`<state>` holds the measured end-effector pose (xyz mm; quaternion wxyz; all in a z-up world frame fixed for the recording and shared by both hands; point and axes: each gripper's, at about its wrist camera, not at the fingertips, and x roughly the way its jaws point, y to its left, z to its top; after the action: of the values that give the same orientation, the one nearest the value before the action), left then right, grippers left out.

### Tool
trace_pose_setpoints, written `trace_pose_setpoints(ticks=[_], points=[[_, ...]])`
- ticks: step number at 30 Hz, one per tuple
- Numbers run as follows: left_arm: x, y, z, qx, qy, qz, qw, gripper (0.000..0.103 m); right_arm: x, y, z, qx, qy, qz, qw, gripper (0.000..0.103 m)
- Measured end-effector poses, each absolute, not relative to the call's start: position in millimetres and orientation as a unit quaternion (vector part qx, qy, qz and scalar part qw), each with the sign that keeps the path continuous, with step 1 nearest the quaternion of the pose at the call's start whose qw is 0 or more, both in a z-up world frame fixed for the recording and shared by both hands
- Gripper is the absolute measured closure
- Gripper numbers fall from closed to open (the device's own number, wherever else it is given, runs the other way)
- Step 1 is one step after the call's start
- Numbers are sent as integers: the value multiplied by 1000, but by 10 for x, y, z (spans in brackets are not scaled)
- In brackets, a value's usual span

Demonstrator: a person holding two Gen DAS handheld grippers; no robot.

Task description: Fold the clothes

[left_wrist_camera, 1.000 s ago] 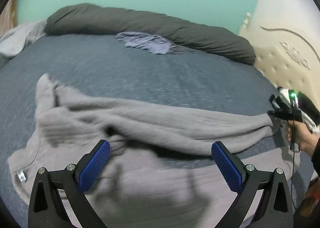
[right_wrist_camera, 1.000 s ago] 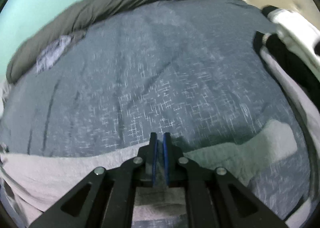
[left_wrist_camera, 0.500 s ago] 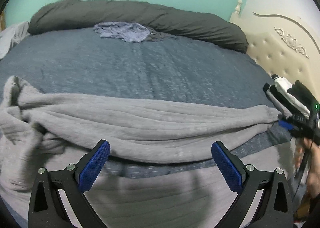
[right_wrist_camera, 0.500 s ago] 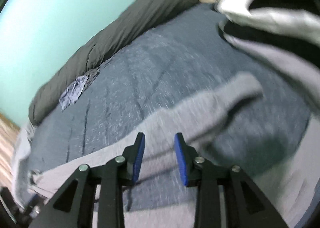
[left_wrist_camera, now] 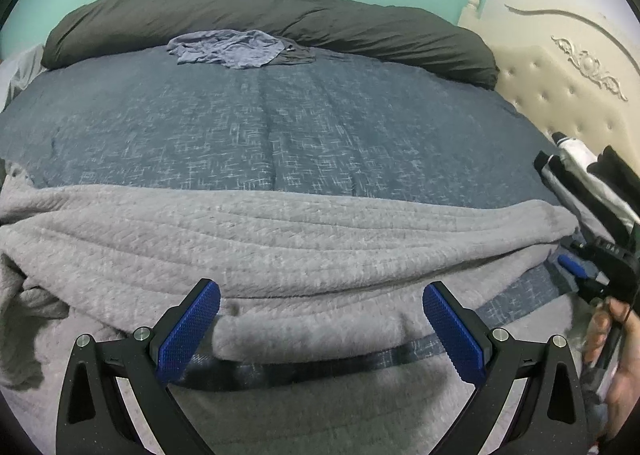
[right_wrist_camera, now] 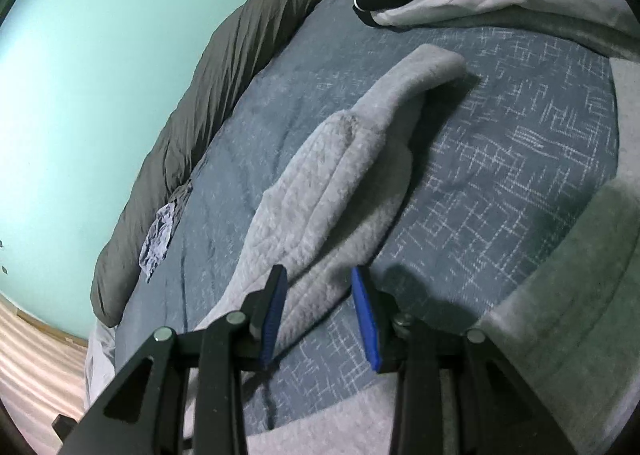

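A grey fleece garment [left_wrist_camera: 280, 239] lies spread across the near part of the bed, with one long sleeve folded sideways over its body. My left gripper [left_wrist_camera: 320, 295] hovers open just above the fold, nothing between its blue pads. That sleeve [right_wrist_camera: 340, 175] stretches away from my right gripper [right_wrist_camera: 319, 275], which is partly open; the sleeve's near edge lies between the jaws, but the pads do not press on it. In the left wrist view the right gripper [left_wrist_camera: 580, 269] sits at the sleeve's right end, held by a hand [left_wrist_camera: 620, 355].
The blue patterned bed cover [left_wrist_camera: 280, 127] stretches beyond the garment. A dark grey bolster [left_wrist_camera: 280, 11] runs along the far edge, with a crumpled blue-grey cloth [left_wrist_camera: 232, 49] in front of it. Black and white clothes [left_wrist_camera: 580, 159] are piled by the cream headboard [left_wrist_camera: 560, 87].
My right gripper went from shut to partly open and rolled, letting go of the sleeve, which now lies flat. The left gripper drifted right along the garment and stayed open.
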<state>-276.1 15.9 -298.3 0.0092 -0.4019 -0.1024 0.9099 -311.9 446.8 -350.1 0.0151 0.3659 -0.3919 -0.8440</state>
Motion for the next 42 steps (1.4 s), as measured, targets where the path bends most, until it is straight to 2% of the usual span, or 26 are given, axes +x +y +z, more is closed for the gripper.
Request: trace_pose_setpoints(ticks=[9,15,19,33,38,42], points=[[-2736,232,-3056,-400,-104,911,5,0,-3307,4503,-3606,402,-360,-842,-23,69],[-2746,254,-3124,-405,-100,909,3,0,-3478,4537,-3663,411,-357,-839,-8,71],[-2746,282,-3203,-413,-93,906,5,0,-3569,4515,-3576,406,-353,-843,2,75],[-2727,266,-3260,-418,-96,903,10,0,-3644,4406,-3339,410,-343,-845,21,73],[-2713,265,-3261,-417,-94,904,12,0,-3673,4335,-3337,417,-292,-861,-4,73],[-2711,262,-3267,-418,-95,903,13,0,-3586,4391,-3185,370,-285,-884,-35,73]])
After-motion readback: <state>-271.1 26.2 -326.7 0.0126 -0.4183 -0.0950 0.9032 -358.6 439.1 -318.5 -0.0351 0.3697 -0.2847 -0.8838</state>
